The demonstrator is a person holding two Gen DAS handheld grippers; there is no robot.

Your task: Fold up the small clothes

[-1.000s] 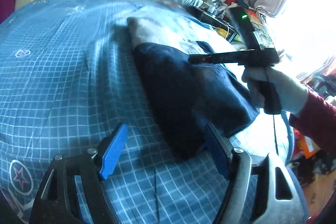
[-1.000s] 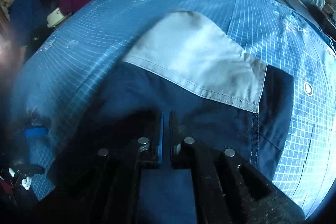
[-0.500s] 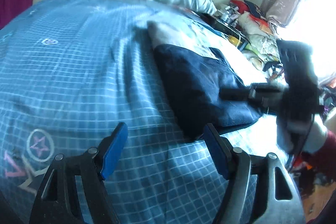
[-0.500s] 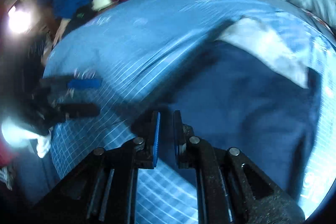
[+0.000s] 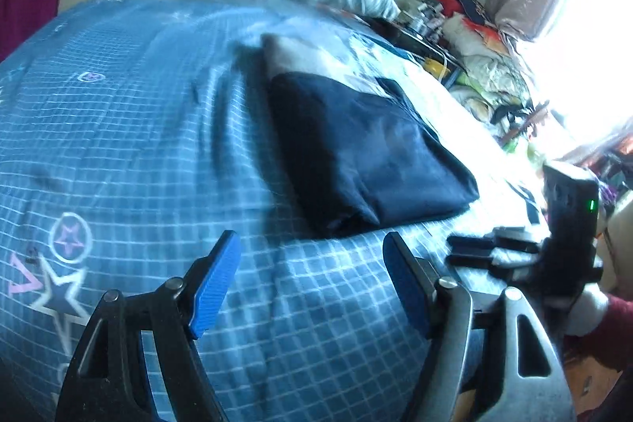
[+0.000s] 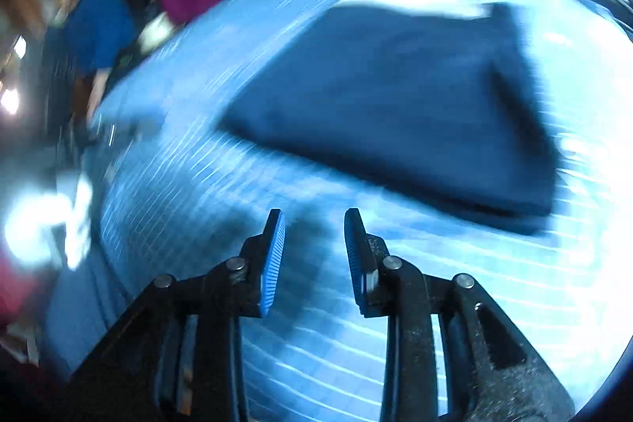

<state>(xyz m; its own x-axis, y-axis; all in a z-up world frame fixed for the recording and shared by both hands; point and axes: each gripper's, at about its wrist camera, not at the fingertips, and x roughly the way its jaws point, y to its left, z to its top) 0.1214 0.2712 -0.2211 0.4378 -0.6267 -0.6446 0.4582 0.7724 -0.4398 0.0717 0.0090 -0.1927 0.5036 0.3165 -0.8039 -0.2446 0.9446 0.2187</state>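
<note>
Since a second ago the right gripper has let go of the dark cloth and drawn back off it, and its jaws, then nearly closed, now stand apart. In the left wrist view the left gripper [image 5: 310,279] sits at the bottom of the frame with its blue pads spread wide and nothing between them, above the blue checked bedcover [image 5: 138,129]. The folded navy garment [image 5: 368,153] lies flat at centre frame, a pale grey part showing at its far end. At the right edge the right gripper [image 5: 470,252] is held by a gloved hand [image 5: 585,307], clear of the cloth. In the right wrist view, which is blurred, the right gripper [image 6: 314,256] is partly open and empty at lower centre, while the navy garment [image 6: 403,97] fills the upper right, beyond the fingertips
</note>
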